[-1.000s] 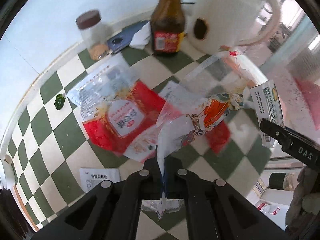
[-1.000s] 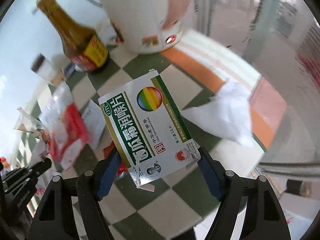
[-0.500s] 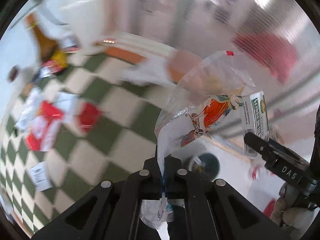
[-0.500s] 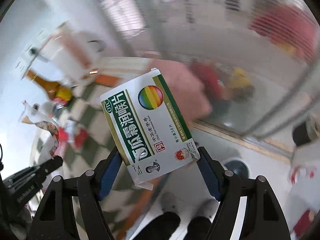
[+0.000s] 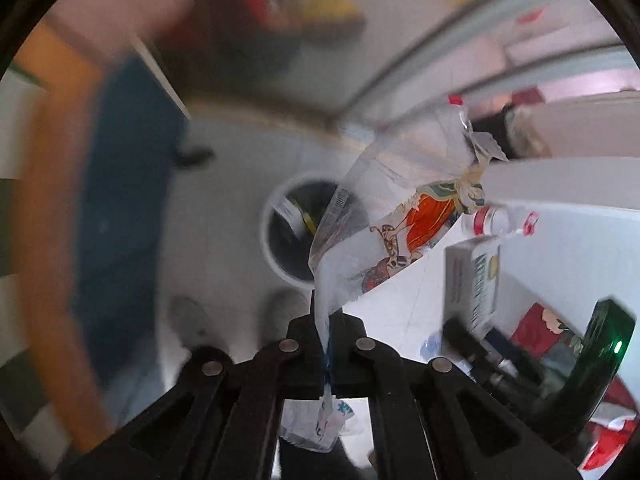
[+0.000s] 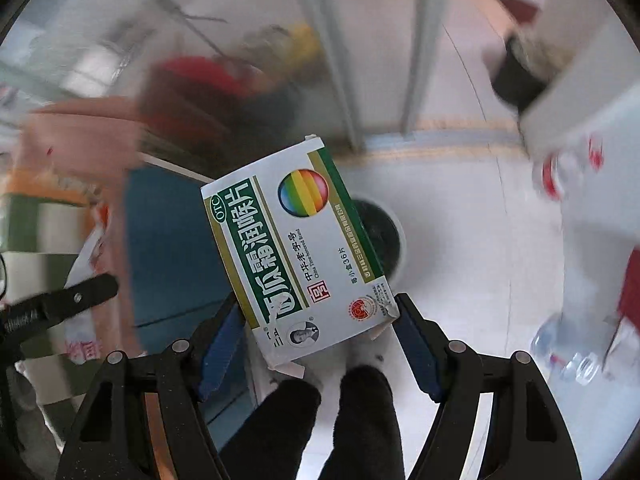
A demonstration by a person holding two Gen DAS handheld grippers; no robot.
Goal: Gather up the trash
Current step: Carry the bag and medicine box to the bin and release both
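Observation:
My left gripper [image 5: 326, 354] is shut on a clear plastic wrapper [image 5: 404, 224] with an orange printed figure; it hangs upward in front of the lens. Beyond it, on the white floor, stands a round trash bin [image 5: 294, 232] with a dark liner and some trash inside. My right gripper [image 6: 316, 320] is shut on a white and green medicine box [image 6: 296, 252] with a rainbow circle. The box hides most of the bin [image 6: 384, 236] behind it. The same box [image 5: 474, 276] shows at the right of the left wrist view.
A blue panel [image 6: 172, 248] and the orange table edge [image 5: 40, 208] lie to the left. The person's dark trouser legs [image 6: 320, 428] and shoes [image 5: 192, 320] are below. Plastic bottles [image 6: 572, 344] and a white counter [image 5: 568, 200] are at the right. The background is blurred.
Both grippers have swung away from the checkered table and now point down at the floor and the trash bin. Each keeps its hold on its item.

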